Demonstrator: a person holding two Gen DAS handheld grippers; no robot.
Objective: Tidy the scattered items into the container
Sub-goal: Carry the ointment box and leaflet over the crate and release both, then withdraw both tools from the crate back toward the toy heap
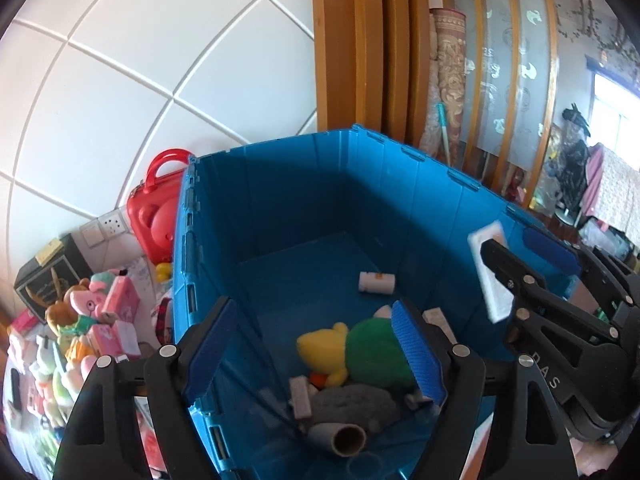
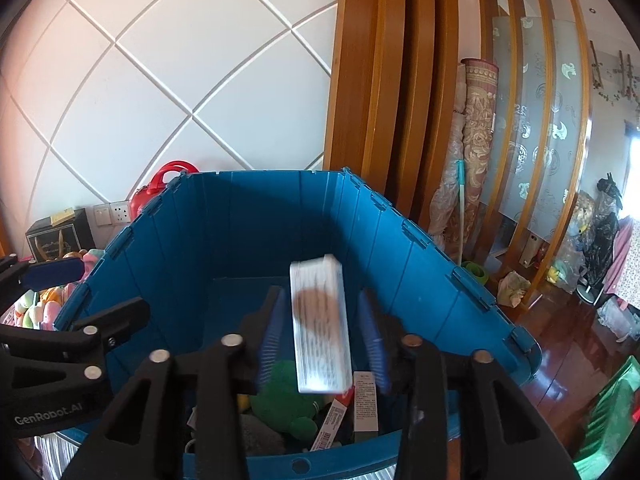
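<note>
A white diamond-panelled wall (image 2: 160, 92) meets orange wooden posts (image 2: 384, 80); a rolled patterned rug (image 2: 476, 132) leans beside a frosted-glass screen (image 2: 536, 120).

place: home living room | we see plush toys (image 1: 76, 312); rolled carpet (image 2: 476, 132); wooden screen (image 2: 536, 120); polished floor (image 2: 560, 352)

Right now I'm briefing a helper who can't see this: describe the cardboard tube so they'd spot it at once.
Look into the big blue crate. At its near end, below the green and yellow plush toy and against the grey plush, lies the cardboard tube. It is the only hollow brown cylinder there, its open round end facing the camera.
</note>
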